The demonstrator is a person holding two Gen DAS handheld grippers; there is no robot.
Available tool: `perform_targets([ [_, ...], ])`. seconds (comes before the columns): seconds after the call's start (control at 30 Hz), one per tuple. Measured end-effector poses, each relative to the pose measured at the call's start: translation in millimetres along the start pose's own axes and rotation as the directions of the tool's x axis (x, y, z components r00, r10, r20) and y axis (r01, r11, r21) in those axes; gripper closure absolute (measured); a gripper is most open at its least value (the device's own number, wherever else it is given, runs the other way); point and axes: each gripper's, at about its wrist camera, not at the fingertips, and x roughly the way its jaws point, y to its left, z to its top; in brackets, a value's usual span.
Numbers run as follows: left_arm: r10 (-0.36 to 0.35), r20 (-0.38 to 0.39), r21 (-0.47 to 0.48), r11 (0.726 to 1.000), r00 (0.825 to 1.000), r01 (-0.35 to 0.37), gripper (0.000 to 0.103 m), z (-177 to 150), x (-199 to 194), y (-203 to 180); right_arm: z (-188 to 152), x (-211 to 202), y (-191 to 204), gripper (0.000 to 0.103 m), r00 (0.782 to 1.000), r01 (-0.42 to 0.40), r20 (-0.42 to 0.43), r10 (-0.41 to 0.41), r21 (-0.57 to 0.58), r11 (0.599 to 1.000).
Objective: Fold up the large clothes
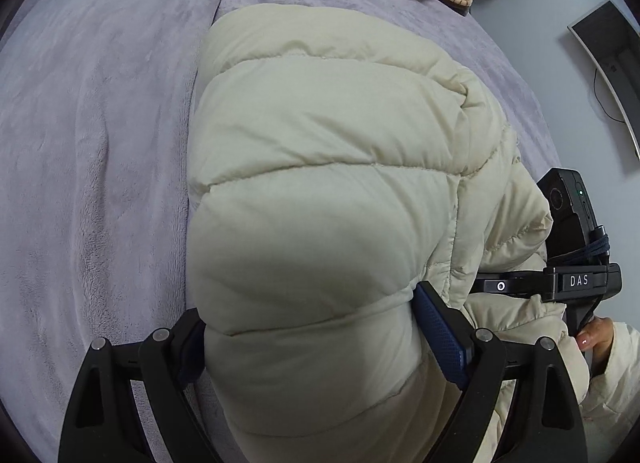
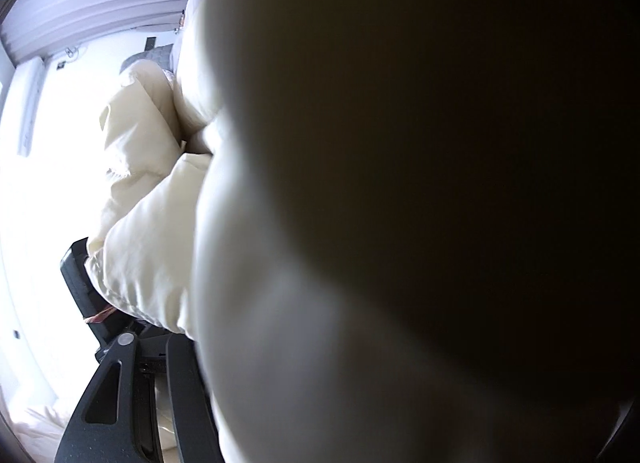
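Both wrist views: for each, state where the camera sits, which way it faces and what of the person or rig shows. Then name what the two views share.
Left wrist: on the left gripper, facing steeply down at the cream puffer jacket on a purple blanket; its fingers, the right gripper and a hand show.
Right wrist: on the right gripper, pressed against the jacket; one finger shows.
Shared: the jacket.
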Motion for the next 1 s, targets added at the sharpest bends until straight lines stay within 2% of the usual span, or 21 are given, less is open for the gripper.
perform_targets([
  [0.13, 0.002, 0.009, -0.002, 1.000, 1.000, -0.002, 0.012, -2, -6, -5, 9, 2, 7, 0.026, 0.994, 0.112, -0.004, -0.112, -0.006, 0.994],
  [0.27, 0.002, 0.005, 0.000, 1.000, 1.000, -0.002, 0.012, -1, -10, -8, 9, -24, 38, 0.022, 0.967, 0.256, 0.027, -0.255, -0.055, 0.965],
  [0.37, 0.012, 0.008, 0.002, 1.000, 1.000, -0.012, 0.012, 4, -10, -11, 2, -60, 57, 0.023, 0.924, 0.378, 0.083, -0.373, -0.063, 0.924],
  [0.43, 0.020, 0.013, -0.001, 1.000, 1.000, -0.020, 0.012, 3, -13, -11, -4, -81, 78, 0.023, 0.872, 0.480, 0.143, -0.469, -0.058, 0.875],
  [0.47, 0.026, 0.014, -0.002, 1.000, 1.000, -0.026, 0.012, 5, -12, -14, -8, -90, 90, 0.030, 0.855, 0.504, 0.177, -0.487, -0.063, 0.861],
  [0.5, 0.031, 0.016, -0.002, 1.000, 0.999, -0.031, 0.012, 4, -14, -16, -13, -97, 103, 0.041, 0.852, 0.504, 0.204, -0.482, -0.069, 0.861],
  [0.53, 0.035, 0.018, -0.002, 0.999, 0.999, -0.035, 0.012, -1, -16, -11, -19, -104, 113, 0.072, 0.861, 0.484, 0.221, -0.459, -0.077, 0.872],
  [0.57, 0.040, 0.018, 0.000, 0.999, 0.999, -0.040, 0.012, -1, -16, -16, -25, -107, 123, 0.086, 0.870, 0.464, 0.232, -0.436, -0.081, 0.882],
  [0.67, 0.049, 0.012, 0.009, 0.999, 0.999, -0.049, 0.012, -1, -21, -21, -39, -76, 164, 0.086, 0.912, 0.375, 0.236, -0.335, -0.148, 0.915],
  [0.7, 0.050, 0.009, 0.006, 0.999, 0.999, -0.050, 0.012, 2, -23, -22, -41, -54, 174, 0.086, 0.916, 0.376, 0.220, -0.336, -0.173, 0.910],
  [0.73, 0.051, 0.011, -0.002, 0.999, 0.999, -0.051, 0.012, 6, -28, -20, -52, -39, 172, 0.086, 0.907, 0.408, 0.204, -0.370, -0.195, 0.892],
  [0.8, 0.036, 0.033, -0.007, 0.999, 0.999, -0.036, 0.012, 13, -50, -15, -55, -21, 153, 0.086, 0.863, 0.501, 0.174, -0.474, -0.178, 0.847],
  [0.83, 0.022, 0.060, 0.000, 1.000, 0.998, -0.022, 0.012, 18, -65, -14, -64, -17, 136, 0.086, 0.849, 0.525, 0.161, -0.503, -0.147, 0.838],
  [0.9, -0.008, 0.115, 0.039, 0.999, 0.993, 0.004, 0.012, 29, -95, -11, -76, -16, 112, 0.086, 0.841, 0.536, 0.154, -0.519, -0.100, 0.838],
  [0.97, -0.070, 0.152, 0.076, 0.995, 0.986, 0.059, 0.012, 43, -116, -16, -66, -9, 101, 0.086, 0.845, 0.527, 0.159, -0.510, -0.090, 0.845],
  [1.0, -0.115, 0.154, 0.091, 0.991, 0.981, 0.101, 0.012, 50, -119, -20, -67, -6, 99, 0.086, 0.839, 0.538, 0.167, -0.519, -0.102, 0.837],
])
